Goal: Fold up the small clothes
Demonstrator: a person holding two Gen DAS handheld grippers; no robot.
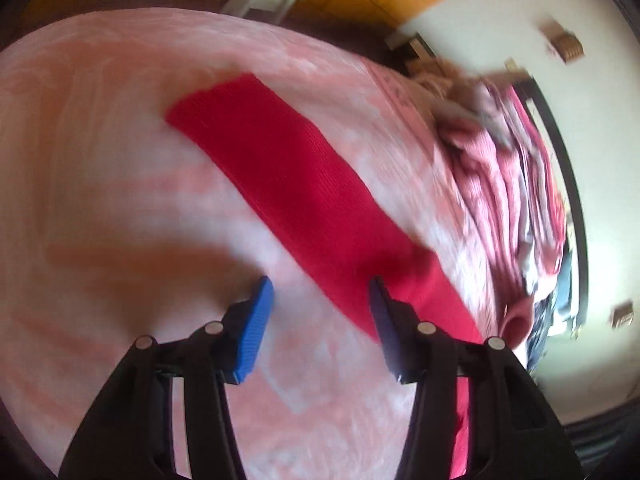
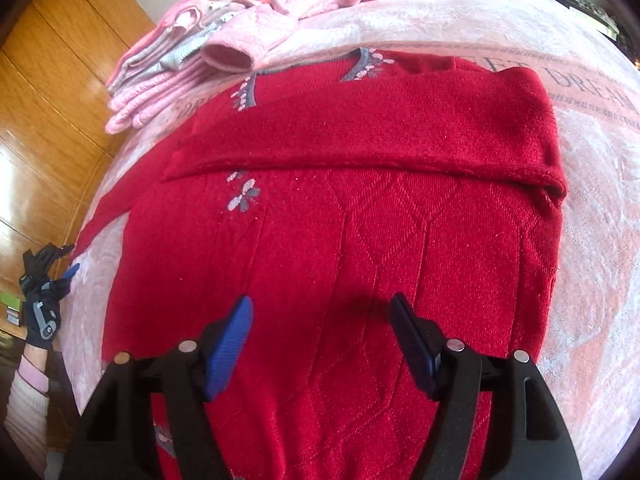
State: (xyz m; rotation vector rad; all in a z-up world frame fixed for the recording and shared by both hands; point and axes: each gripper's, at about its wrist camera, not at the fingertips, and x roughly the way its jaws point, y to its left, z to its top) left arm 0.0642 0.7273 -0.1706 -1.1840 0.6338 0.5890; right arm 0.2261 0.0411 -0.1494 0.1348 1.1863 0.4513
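Left wrist: left hand-held gripper released, jaws apart above pink blanket; red sleeve stretched flat just beside.

Right wrist: right hand-held gripper released over red sweater, other sleeve folded across chest; folded pink clothes beyond.
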